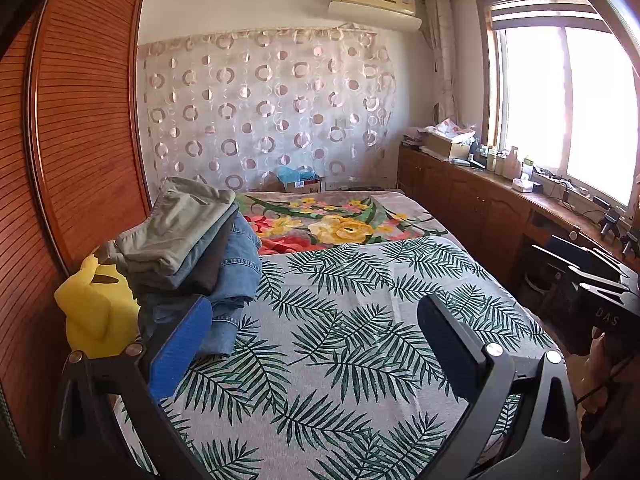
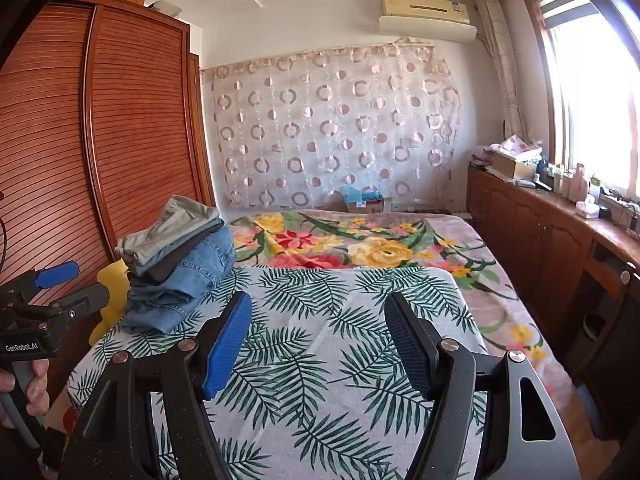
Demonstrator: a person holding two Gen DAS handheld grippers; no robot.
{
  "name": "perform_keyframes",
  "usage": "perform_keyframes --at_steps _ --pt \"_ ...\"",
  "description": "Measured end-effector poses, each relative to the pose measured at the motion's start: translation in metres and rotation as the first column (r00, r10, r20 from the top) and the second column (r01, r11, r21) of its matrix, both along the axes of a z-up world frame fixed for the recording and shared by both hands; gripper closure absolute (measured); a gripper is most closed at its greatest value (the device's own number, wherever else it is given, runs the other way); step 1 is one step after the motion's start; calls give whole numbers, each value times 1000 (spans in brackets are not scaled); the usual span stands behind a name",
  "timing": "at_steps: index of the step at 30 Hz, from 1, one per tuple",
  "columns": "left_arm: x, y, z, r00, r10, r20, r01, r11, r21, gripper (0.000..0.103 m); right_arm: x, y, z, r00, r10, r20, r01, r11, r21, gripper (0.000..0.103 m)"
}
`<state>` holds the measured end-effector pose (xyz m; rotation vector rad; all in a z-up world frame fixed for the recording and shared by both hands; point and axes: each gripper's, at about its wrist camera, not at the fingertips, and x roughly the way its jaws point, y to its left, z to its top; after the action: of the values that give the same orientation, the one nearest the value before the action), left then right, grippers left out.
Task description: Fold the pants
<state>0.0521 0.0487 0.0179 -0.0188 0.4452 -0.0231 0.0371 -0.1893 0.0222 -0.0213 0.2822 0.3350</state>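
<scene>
A stack of folded pants lies at the bed's left edge: grey-green pairs on top, a dark pair under them, blue jeans at the bottom. The same stack shows left of centre in the right wrist view. My left gripper is open over the leaf-print sheet, and its blue pad is close beside the jeans. My right gripper is also open above the sheet, with nothing between its pads. The left gripper appears at the left of the right wrist view, held by a hand.
A yellow plush toy sits behind the stack against the slatted wooden wardrobe. A floral blanket covers the far half of the bed. Wooden cabinets with clutter run under the window on the right.
</scene>
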Motion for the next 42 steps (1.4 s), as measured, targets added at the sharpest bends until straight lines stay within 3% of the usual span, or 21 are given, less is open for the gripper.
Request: perform_keyframes --at_steps 42 --pt "-2 1 3 1000 1 4 -1 1000 2 0 0 1 0 1000 1 0 -1 1000 1 32"
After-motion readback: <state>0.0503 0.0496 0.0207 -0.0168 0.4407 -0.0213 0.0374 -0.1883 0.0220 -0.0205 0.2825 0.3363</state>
